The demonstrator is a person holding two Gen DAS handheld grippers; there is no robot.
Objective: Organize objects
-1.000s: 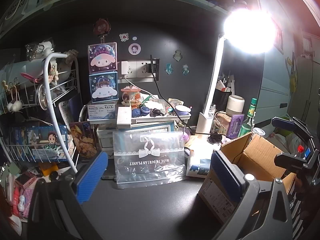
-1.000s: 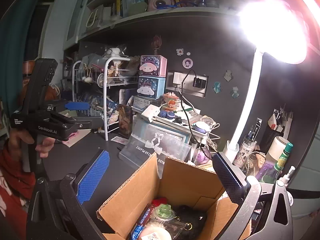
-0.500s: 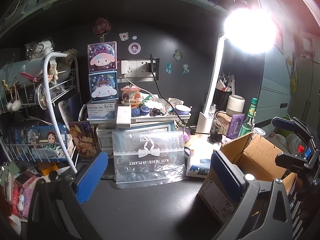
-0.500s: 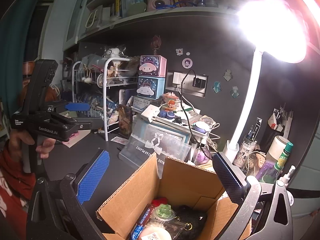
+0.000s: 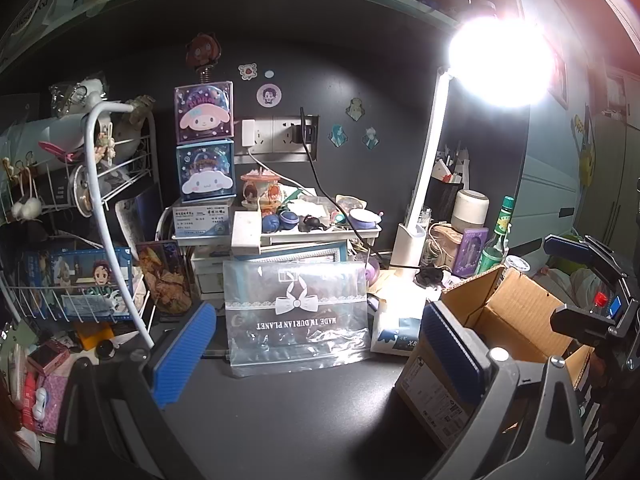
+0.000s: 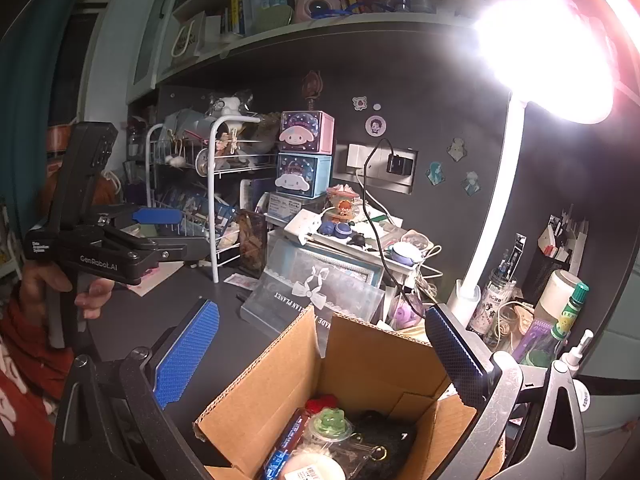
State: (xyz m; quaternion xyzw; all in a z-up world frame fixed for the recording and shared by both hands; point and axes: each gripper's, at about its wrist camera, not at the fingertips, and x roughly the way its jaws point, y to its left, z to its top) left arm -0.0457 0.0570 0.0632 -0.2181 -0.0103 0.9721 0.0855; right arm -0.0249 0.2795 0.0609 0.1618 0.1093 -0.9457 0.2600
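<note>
An open cardboard box stands on the dark desk below my right gripper, which is open and empty above it. Inside lie a green blob in a clear cup, a blue-and-red packet, a dark pouch and a white round lid. The box also shows at the right in the left wrist view. My left gripper is open and empty above the bare desk, facing a clear plastic bag with a white bow. The left gripper also shows in the right wrist view.
A white wire rack with cards and trinkets stands at left. Stacked character boxes and a cluttered tray sit at the back. A bright desk lamp, bottles and a pen holder crowd the right.
</note>
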